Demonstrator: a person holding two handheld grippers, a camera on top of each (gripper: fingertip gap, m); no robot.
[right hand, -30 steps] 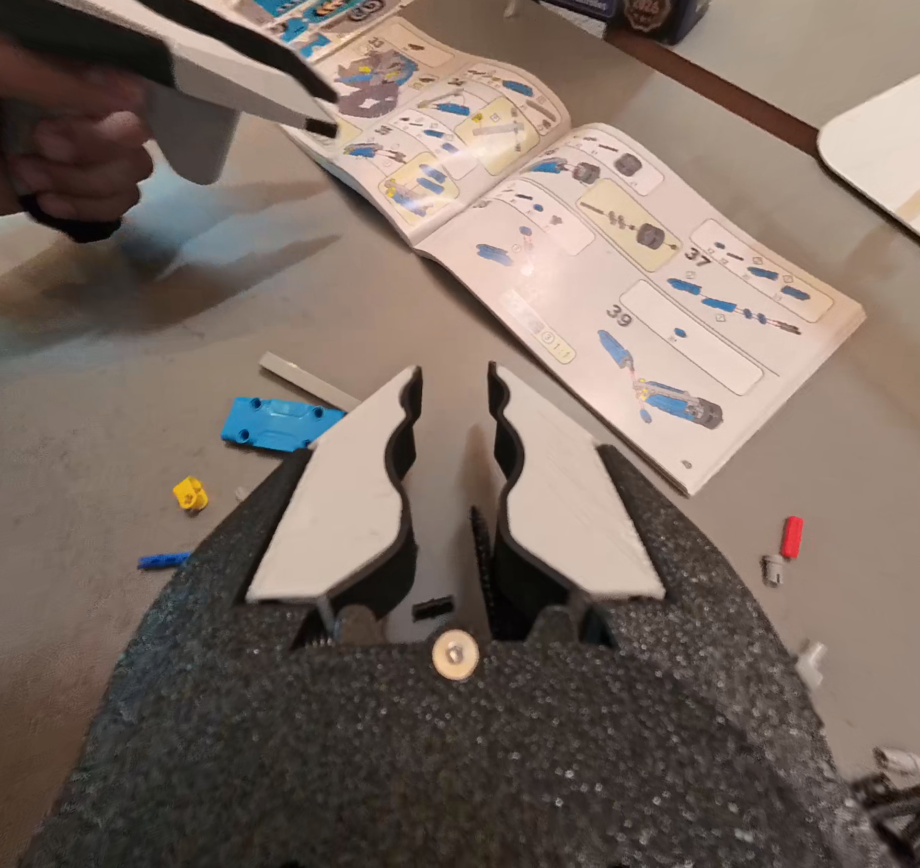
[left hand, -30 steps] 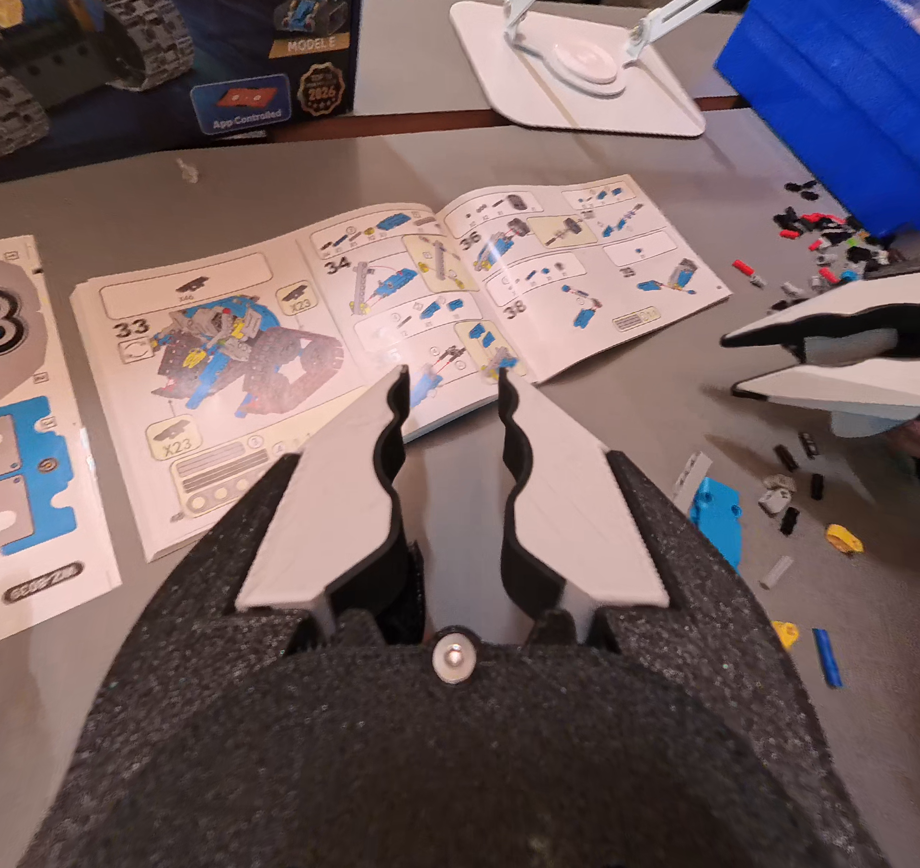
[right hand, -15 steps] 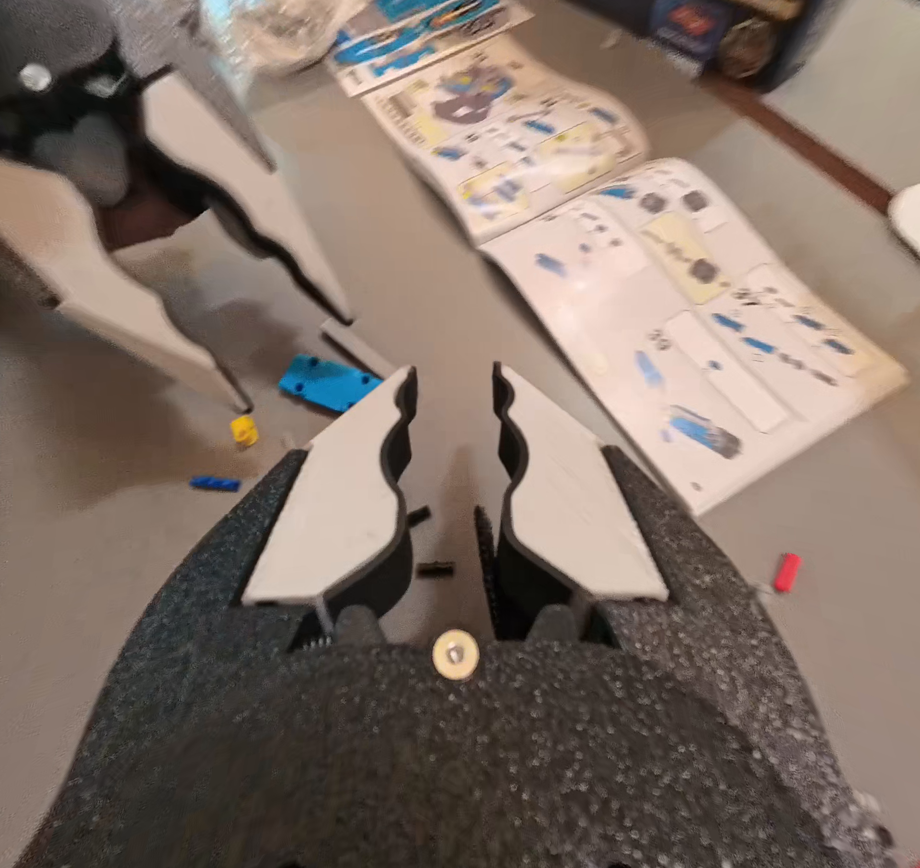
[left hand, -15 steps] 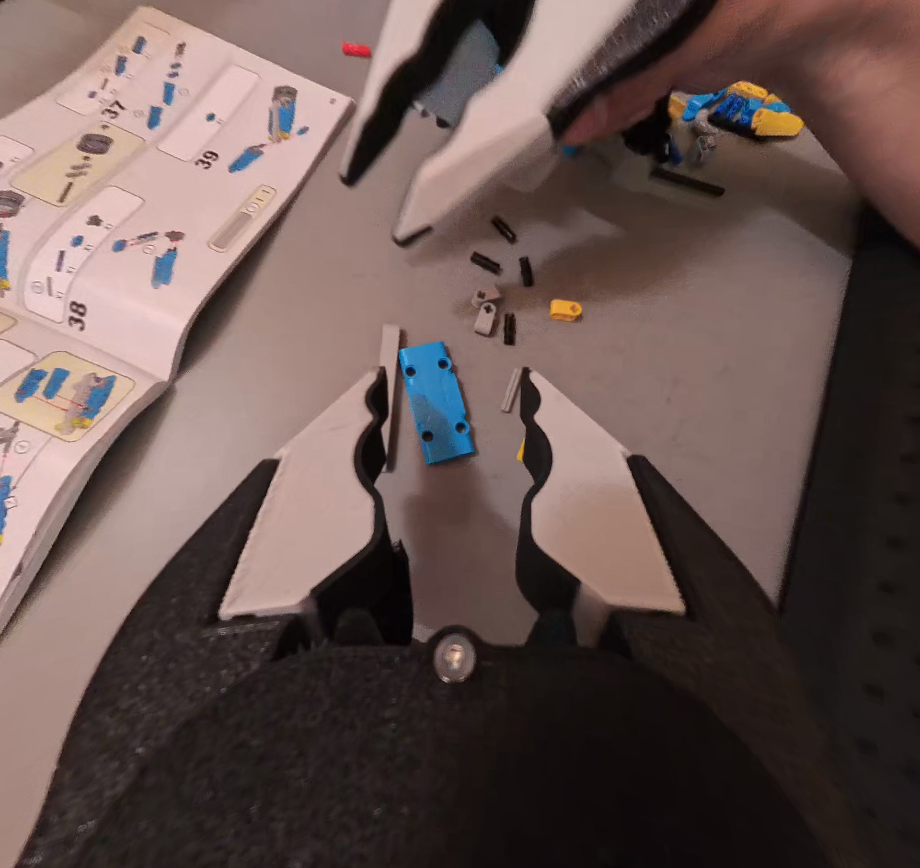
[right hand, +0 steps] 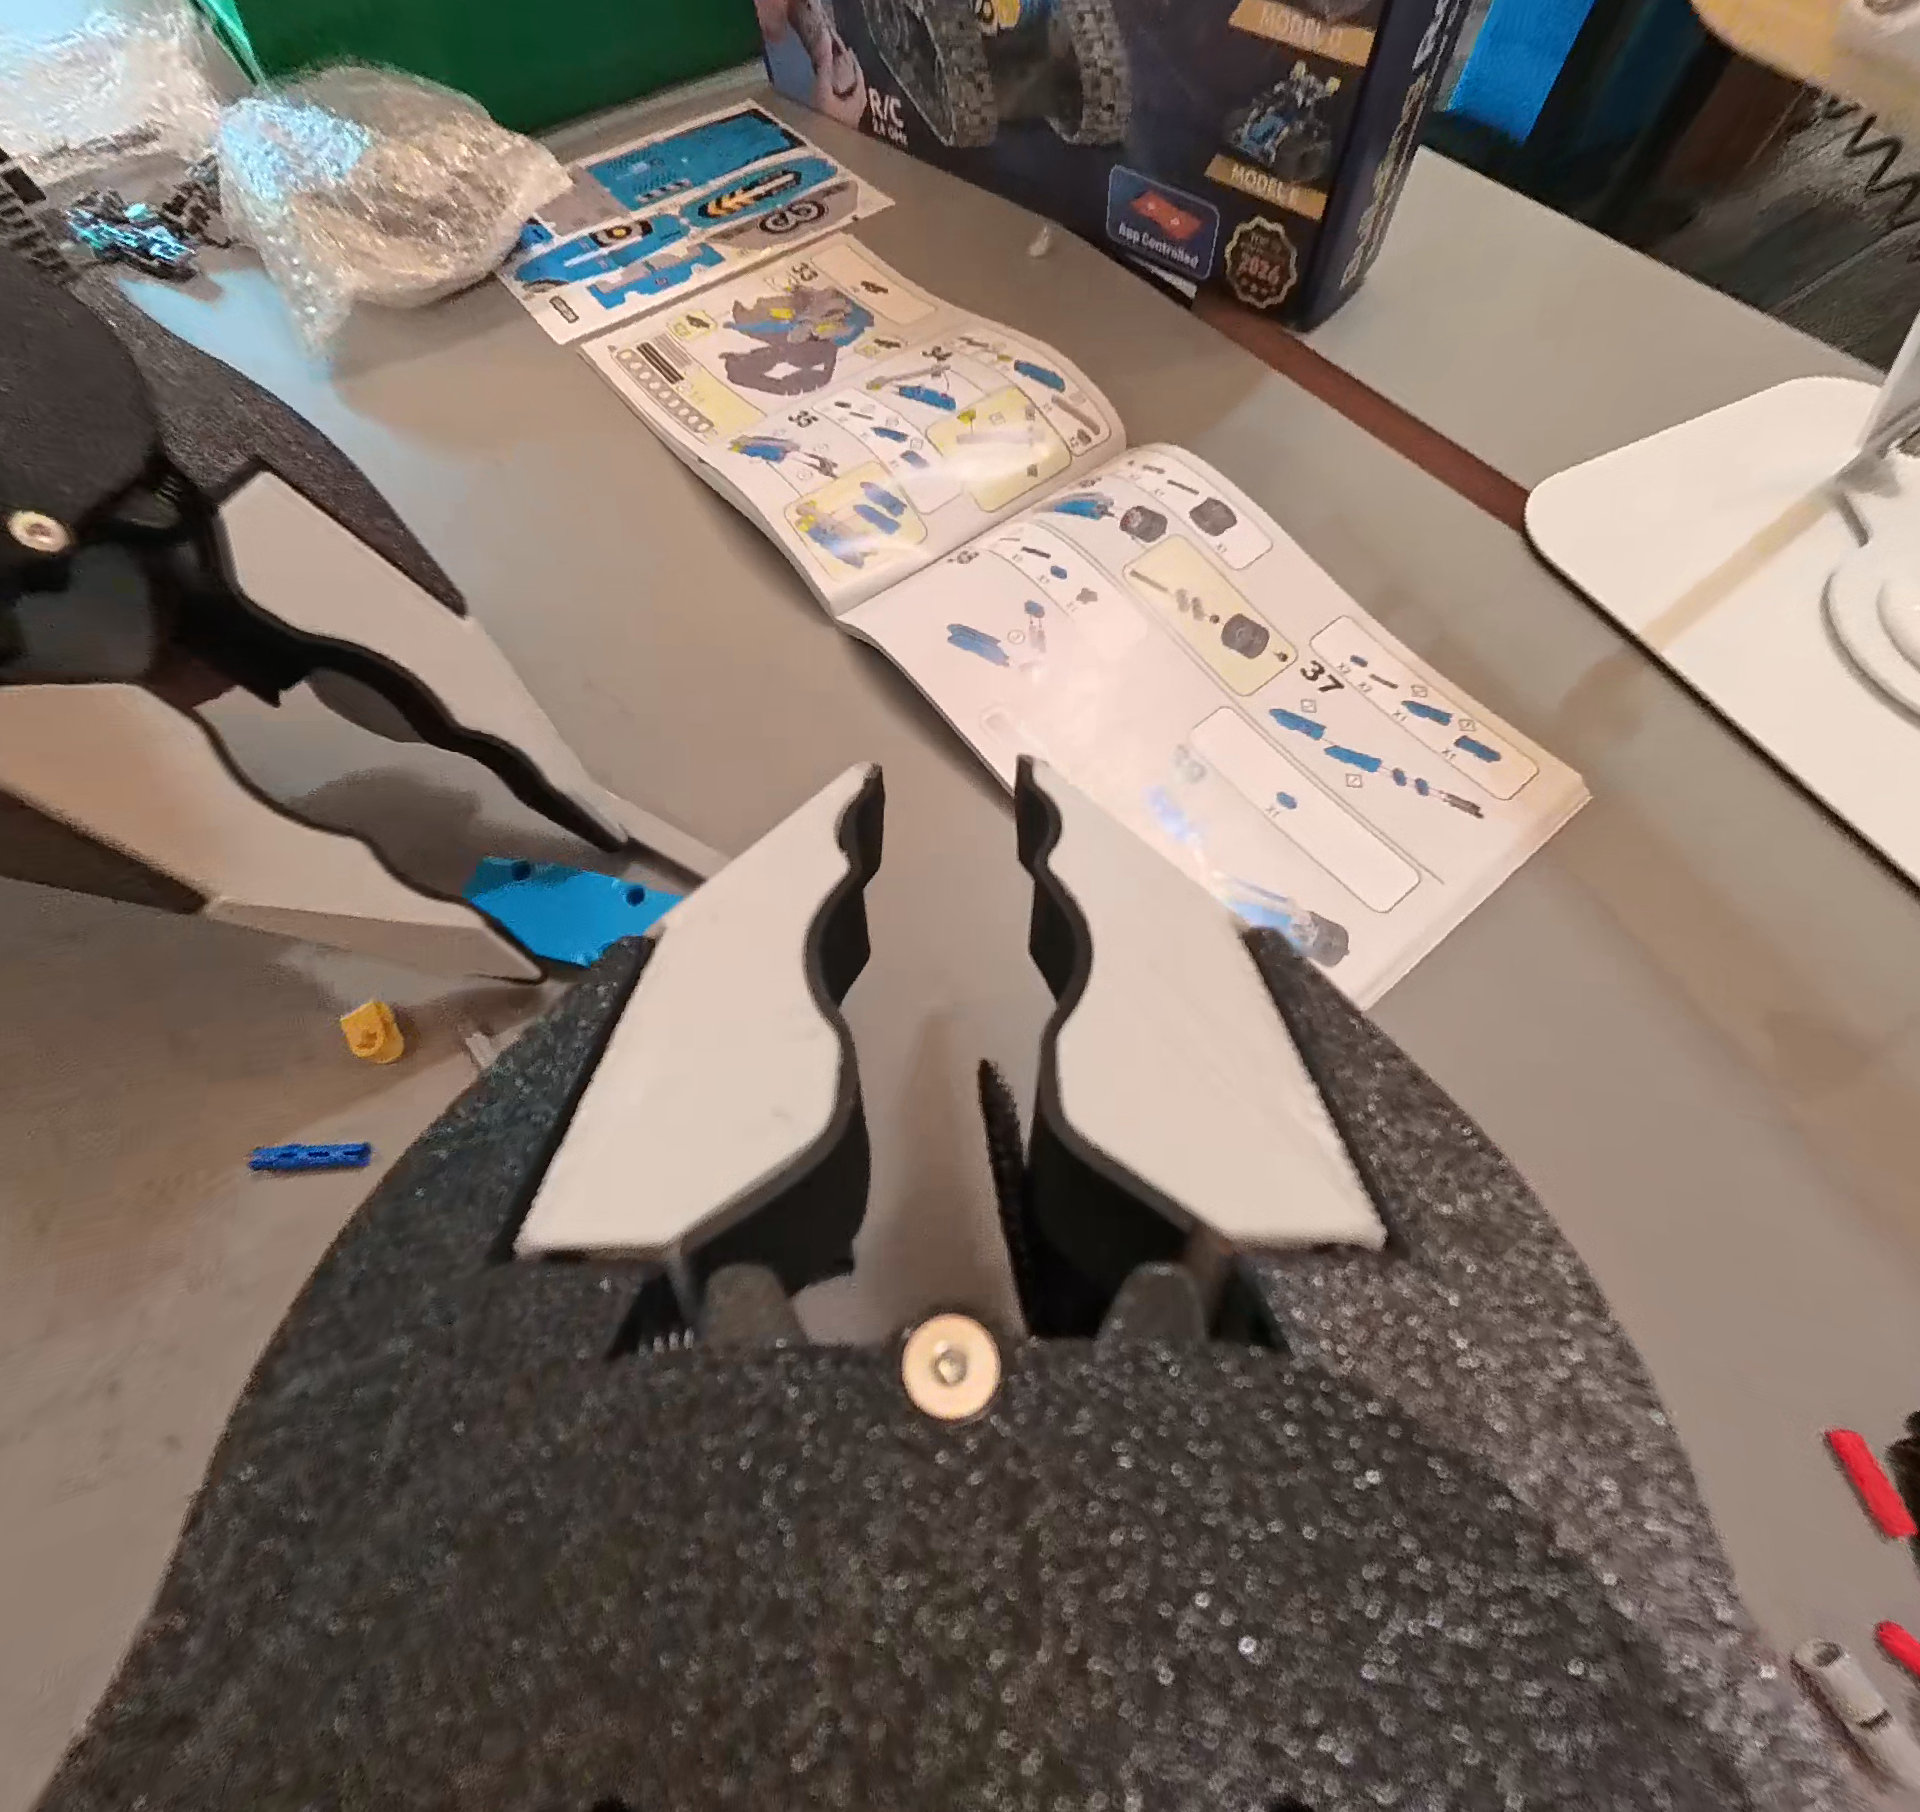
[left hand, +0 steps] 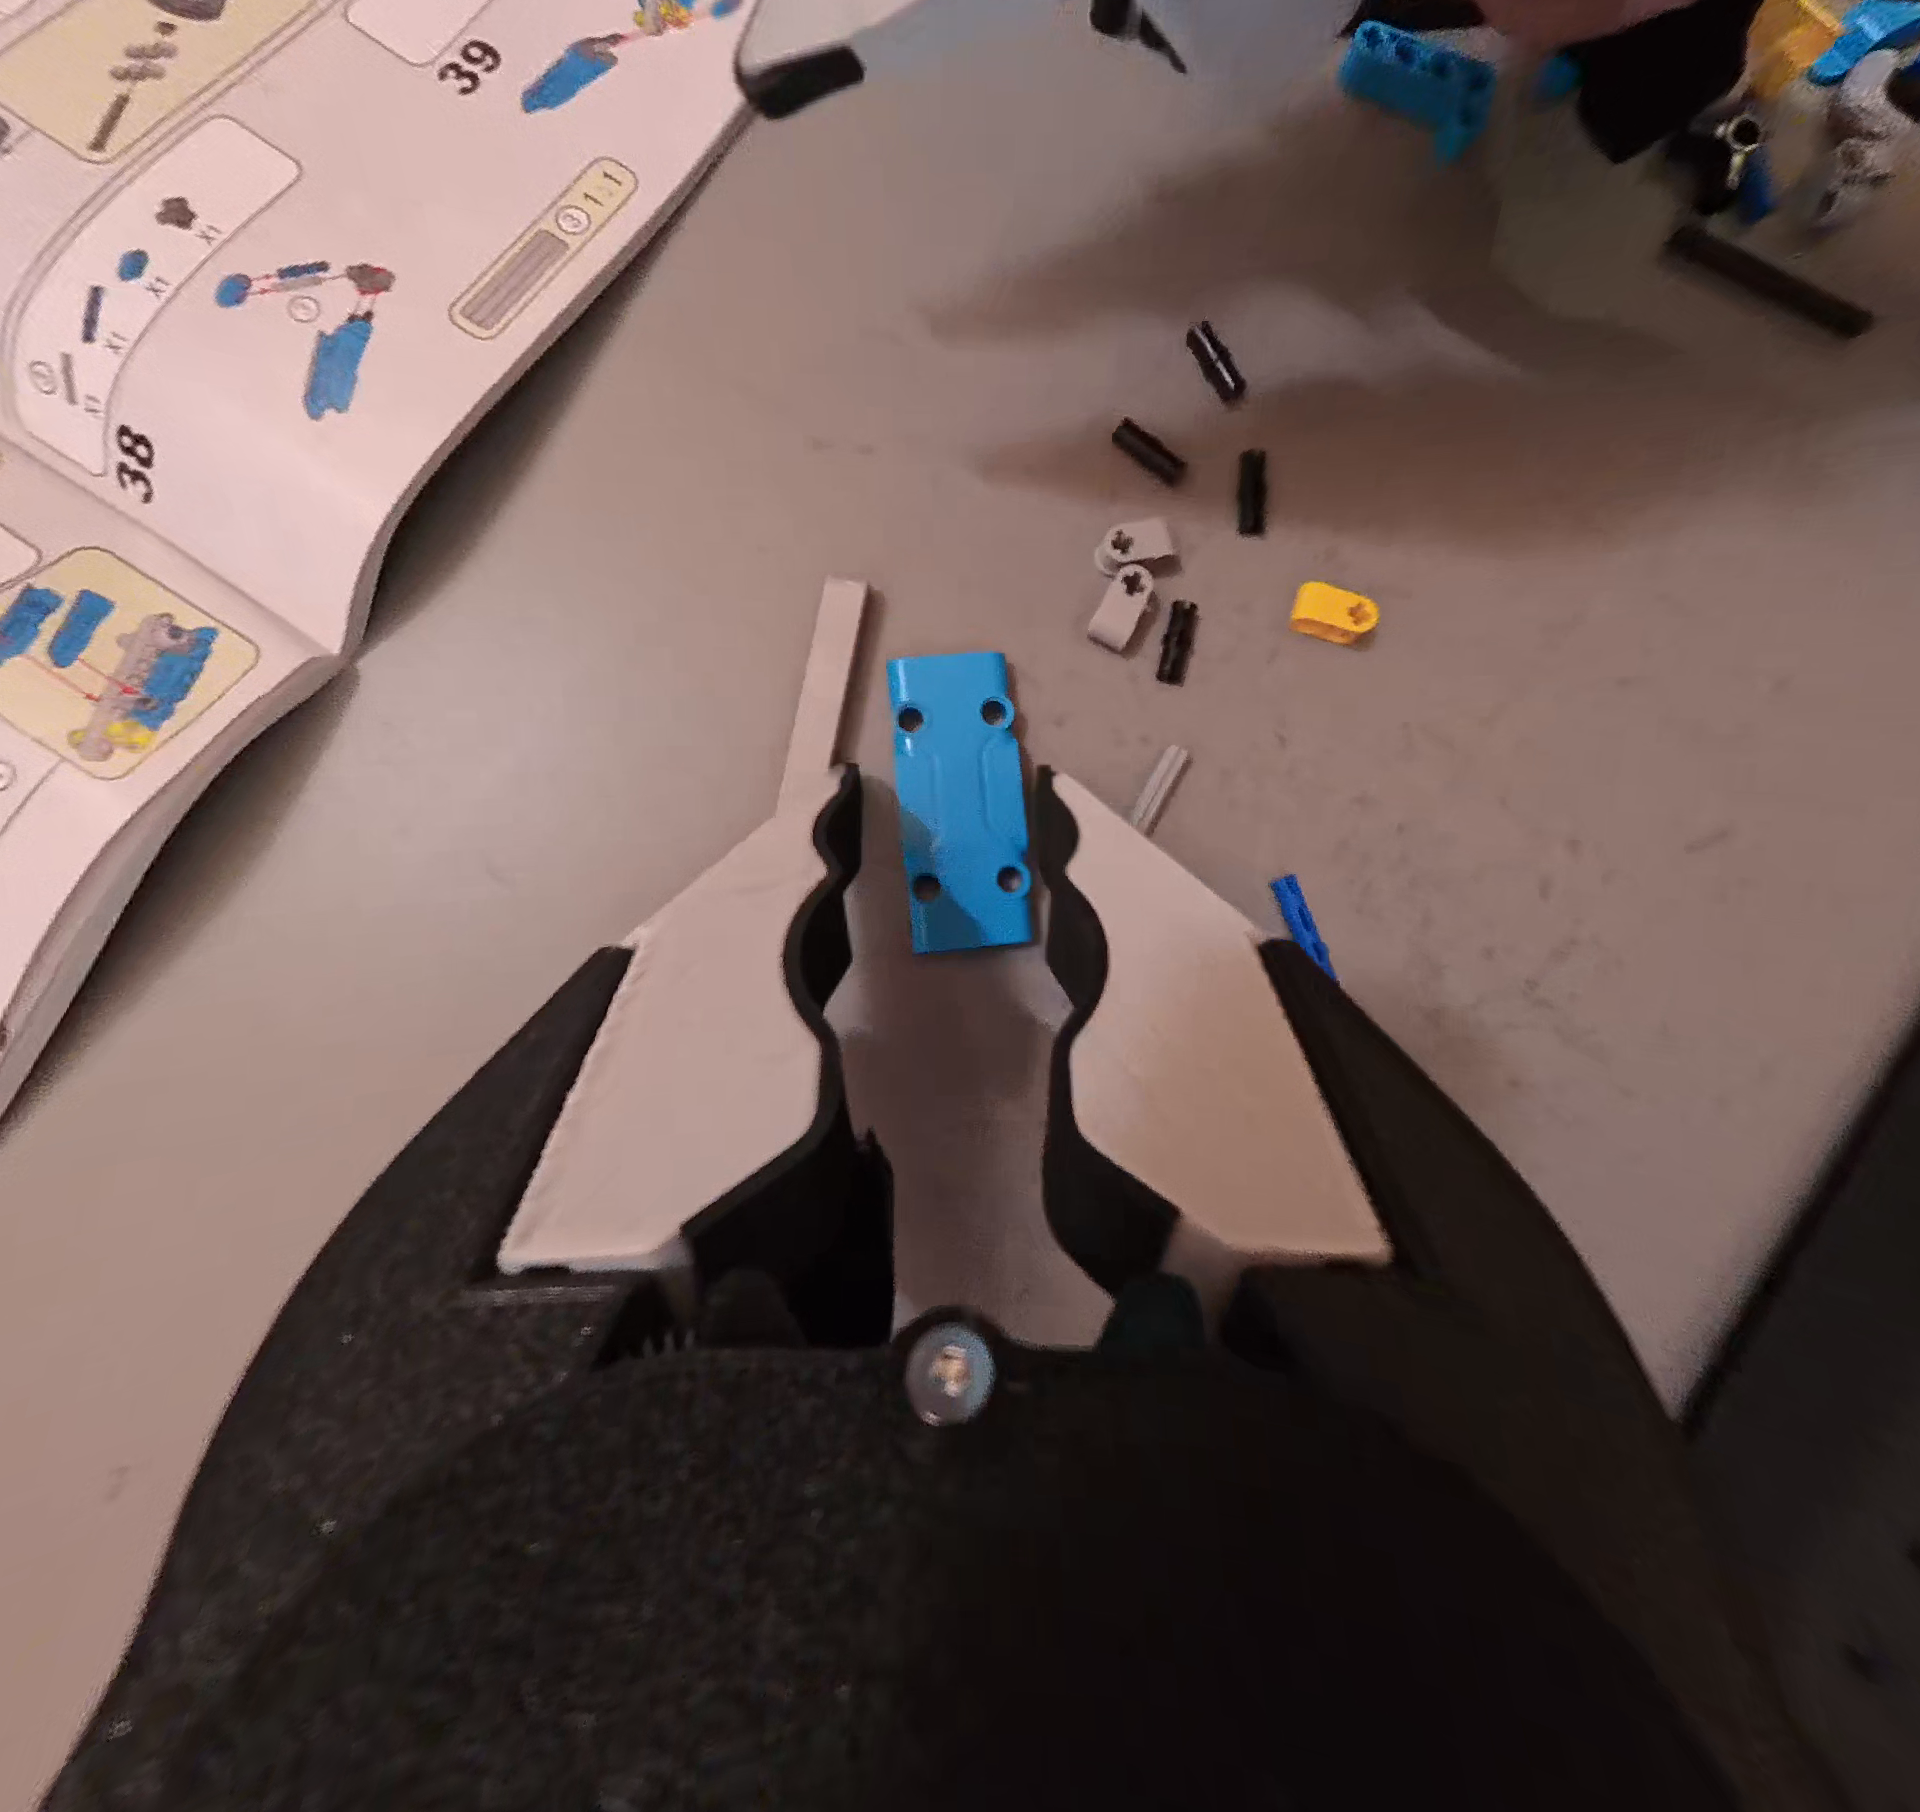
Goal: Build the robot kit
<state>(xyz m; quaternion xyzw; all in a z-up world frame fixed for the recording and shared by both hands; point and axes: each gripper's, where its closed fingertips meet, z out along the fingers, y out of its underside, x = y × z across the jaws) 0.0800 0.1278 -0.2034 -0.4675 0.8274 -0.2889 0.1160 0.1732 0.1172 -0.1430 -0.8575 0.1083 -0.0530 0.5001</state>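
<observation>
The left tongs [left hand: 943, 775] are standing spread on either side of a blue plate [left hand: 961, 806] lying flat on the worktop [left hand: 571, 682], not gripping it. A grey strip [left hand: 831, 676] is lying just beside their left tip. The right tongs [right hand: 948, 775] are hovering spread and empty, pointing toward an open booklet [right hand: 1091, 609].

Both grippers alike: left gripper [left hand: 943, 786] and right gripper [right hand: 948, 786] have pale grey wedge fingers [right hand: 727, 1035] with wavy black inner pads, a black foam-textured body [right hand: 935, 1606], one silver screw [right hand: 950, 1365] at centre.
</observation>
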